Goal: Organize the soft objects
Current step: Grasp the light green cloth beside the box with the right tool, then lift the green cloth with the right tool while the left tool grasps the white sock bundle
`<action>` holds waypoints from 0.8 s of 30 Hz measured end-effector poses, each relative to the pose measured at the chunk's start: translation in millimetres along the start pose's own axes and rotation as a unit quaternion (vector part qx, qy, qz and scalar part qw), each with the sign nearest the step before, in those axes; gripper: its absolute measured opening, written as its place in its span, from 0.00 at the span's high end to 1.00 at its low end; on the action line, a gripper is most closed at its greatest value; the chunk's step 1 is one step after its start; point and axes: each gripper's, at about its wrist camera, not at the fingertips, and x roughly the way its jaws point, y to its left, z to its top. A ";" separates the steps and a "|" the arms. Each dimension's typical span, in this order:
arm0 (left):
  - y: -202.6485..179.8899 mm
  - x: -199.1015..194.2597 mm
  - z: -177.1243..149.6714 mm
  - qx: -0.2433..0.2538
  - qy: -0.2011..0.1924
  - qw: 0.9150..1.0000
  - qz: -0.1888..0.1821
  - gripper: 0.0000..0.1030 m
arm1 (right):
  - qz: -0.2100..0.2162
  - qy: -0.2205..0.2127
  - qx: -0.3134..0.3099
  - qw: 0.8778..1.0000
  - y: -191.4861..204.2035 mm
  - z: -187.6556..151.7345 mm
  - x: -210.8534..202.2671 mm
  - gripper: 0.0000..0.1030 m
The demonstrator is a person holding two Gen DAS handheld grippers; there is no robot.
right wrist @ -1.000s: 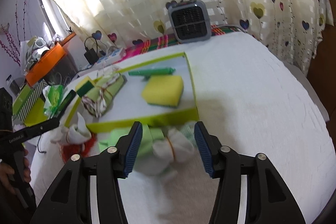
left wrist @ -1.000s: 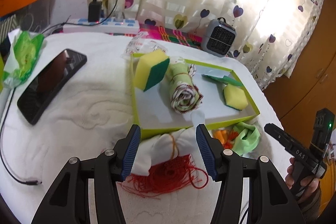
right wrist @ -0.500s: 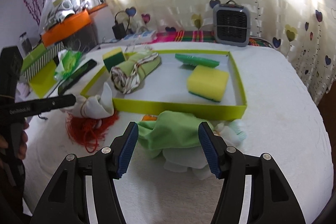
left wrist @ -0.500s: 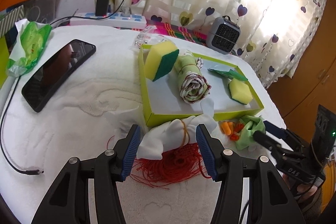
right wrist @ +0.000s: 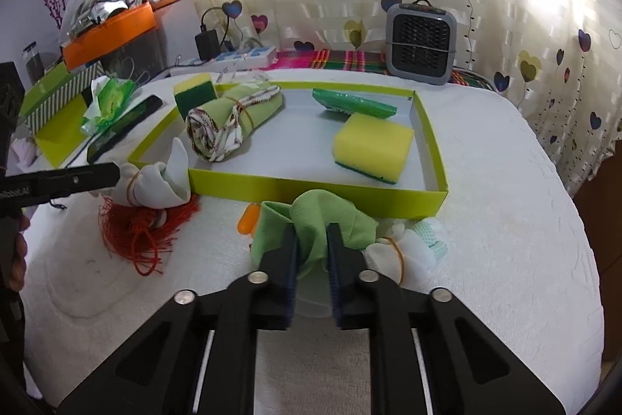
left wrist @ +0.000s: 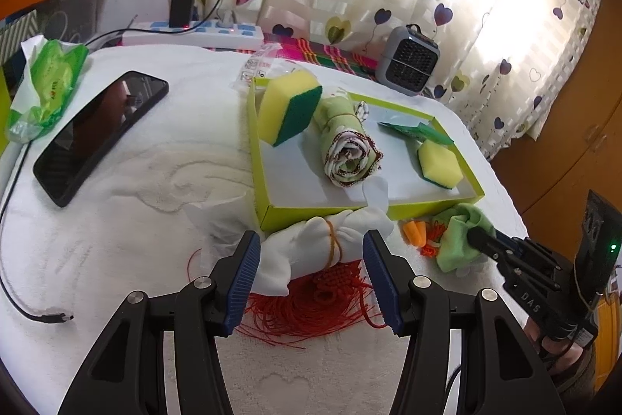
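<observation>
A lime-green tray (left wrist: 268, 209) (right wrist: 311, 187) on the white bed holds two yellow sponges (left wrist: 289, 105) (right wrist: 371, 146), a rolled green cloth (left wrist: 346, 150) (right wrist: 229, 119) and a green packet (right wrist: 352, 104). My left gripper (left wrist: 309, 263) is open around a white tied cloth bundle (left wrist: 311, 251) lying on red string (left wrist: 311, 310) before the tray. My right gripper (right wrist: 311, 247) is shut on a green cloth (right wrist: 315, 216) (left wrist: 458, 240) beside the tray's front wall. A white sock bundle (right wrist: 404, 244) lies right of it.
A black phone (left wrist: 101, 131), a green wipes packet (left wrist: 46, 84), a power strip (left wrist: 194, 32) and a loose cable (left wrist: 23, 302) lie on the left. A grey heater (right wrist: 421, 43) stands behind the tray. Orange pieces (left wrist: 414, 230) lie by the green cloth.
My right gripper has closed on the green cloth. My left gripper has moved slightly closer to the white bundle and stays open.
</observation>
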 end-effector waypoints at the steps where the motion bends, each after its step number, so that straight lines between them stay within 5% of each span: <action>1: -0.4 0.7 -0.1 0.000 0.001 1.000 -0.001 0.47 | 0.002 -0.003 0.003 1.000 -0.9 0.4 -1.8 0.90; 12: -8.5 4.7 2.5 0.016 0.006 1.000 -0.004 0.47 | 0.053 -0.077 0.082 0.992 -28.0 9.6 -40.8 0.91; 24: -34.5 -1.1 5.6 0.040 -0.001 0.999 -0.017 0.47 | 0.049 -0.140 0.118 0.982 -49.3 11.9 -78.1 0.91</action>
